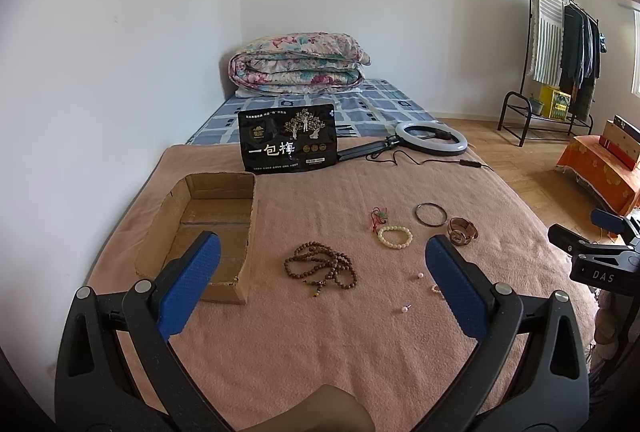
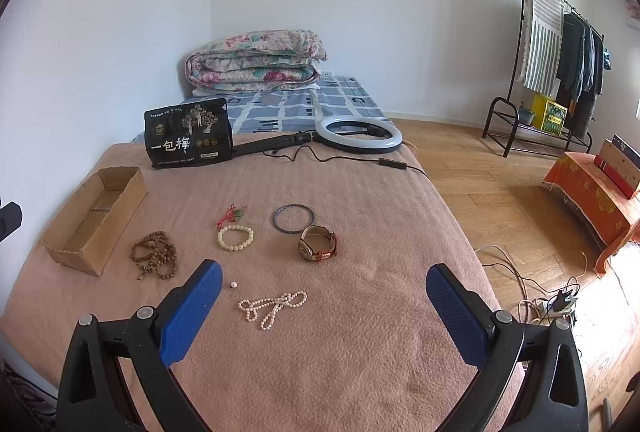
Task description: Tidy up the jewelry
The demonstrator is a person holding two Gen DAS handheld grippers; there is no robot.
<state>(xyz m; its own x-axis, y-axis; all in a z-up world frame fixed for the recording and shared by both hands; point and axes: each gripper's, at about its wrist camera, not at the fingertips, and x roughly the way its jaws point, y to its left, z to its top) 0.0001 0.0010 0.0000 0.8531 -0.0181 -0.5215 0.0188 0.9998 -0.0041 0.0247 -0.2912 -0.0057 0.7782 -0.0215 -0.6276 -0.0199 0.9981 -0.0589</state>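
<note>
1 pink blanket (image 2: 340, 332), wooden floor (image 2: 500, 200), white walls (image 2: 100, 12)

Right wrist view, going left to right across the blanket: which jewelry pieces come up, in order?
Brown bead mala → white bead bracelet → pearl necklace → dark bangle → wristwatch.

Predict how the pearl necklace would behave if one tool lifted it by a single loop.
The pearl necklace lies in loose loops, so it probably hangs limp. Its smooth round beads may slip between the right tool pads. Pushed, it would likely bunch, not slide.
</note>
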